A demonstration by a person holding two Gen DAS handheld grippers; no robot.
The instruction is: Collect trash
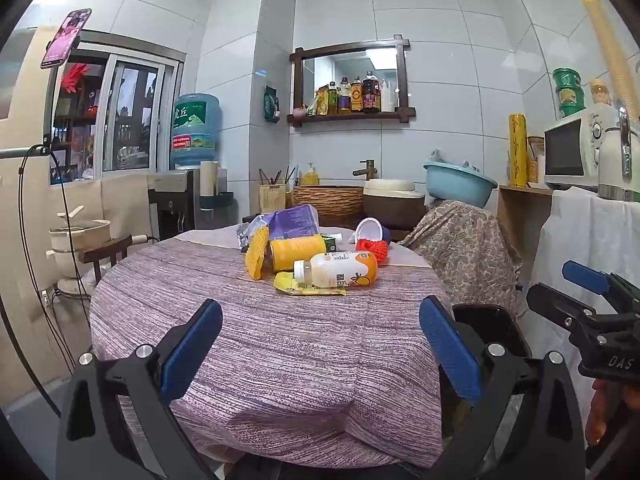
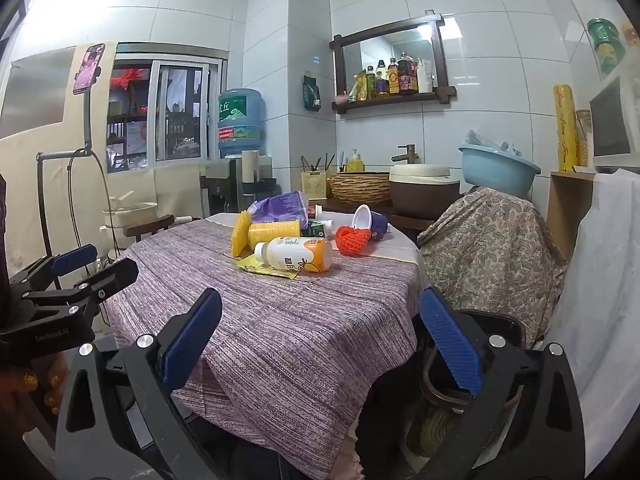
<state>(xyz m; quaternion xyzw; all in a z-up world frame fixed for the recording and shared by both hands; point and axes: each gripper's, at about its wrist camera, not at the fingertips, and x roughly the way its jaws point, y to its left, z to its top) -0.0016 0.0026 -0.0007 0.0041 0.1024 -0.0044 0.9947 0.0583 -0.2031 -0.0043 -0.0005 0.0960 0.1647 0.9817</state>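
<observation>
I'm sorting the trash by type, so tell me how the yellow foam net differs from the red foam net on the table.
The yellow foam net stands up tall, leaning against the yellow can at the pile's left. The red foam net sits low and bunched at the right, next to the tipped white cup. The yellow one looks longer and flatter, the red one rounder. Both are meshed fruit sleeves resting on the striped tablecloth.

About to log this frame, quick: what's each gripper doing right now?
Left gripper: open, holding nothing.
Right gripper: open, holding nothing.
</observation>
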